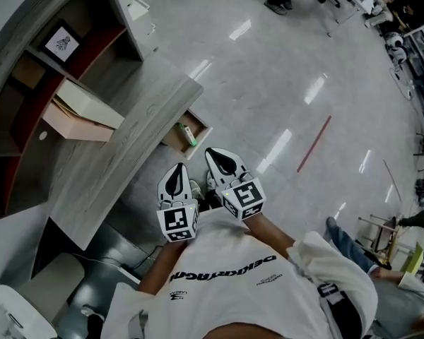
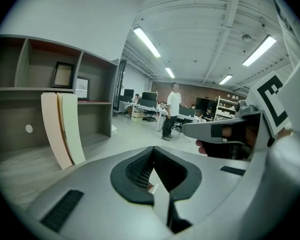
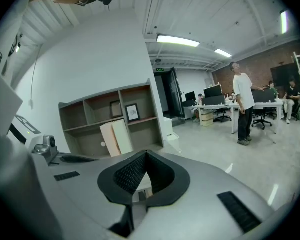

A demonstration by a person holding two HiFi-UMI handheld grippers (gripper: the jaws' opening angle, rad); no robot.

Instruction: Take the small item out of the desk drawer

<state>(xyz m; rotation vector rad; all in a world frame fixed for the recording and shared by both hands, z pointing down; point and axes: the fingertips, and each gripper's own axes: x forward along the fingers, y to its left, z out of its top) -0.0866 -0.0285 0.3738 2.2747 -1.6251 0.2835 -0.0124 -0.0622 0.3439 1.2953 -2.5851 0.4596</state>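
Under the grey wooden desk top (image 1: 120, 147) a small drawer (image 1: 202, 128) stands pulled out, and a small green item (image 1: 189, 134) lies inside it. My left gripper (image 1: 177, 168) and right gripper (image 1: 213, 152) are held side by side close to my body, just short of the drawer, with their tips toward it. Both are shut and hold nothing. The left gripper (image 2: 152, 149) in its own view shows its black pads meeting. The right gripper (image 3: 146, 153) is pressed together the same way in its own view. Neither gripper view shows the drawer.
A shelf unit on the desk holds cream folders (image 1: 85, 111) and a framed picture (image 1: 61, 44). A white chair (image 1: 18, 309) stands at the lower left. A person (image 2: 172, 109) stands farther off on the glossy floor, among office desks and chairs.
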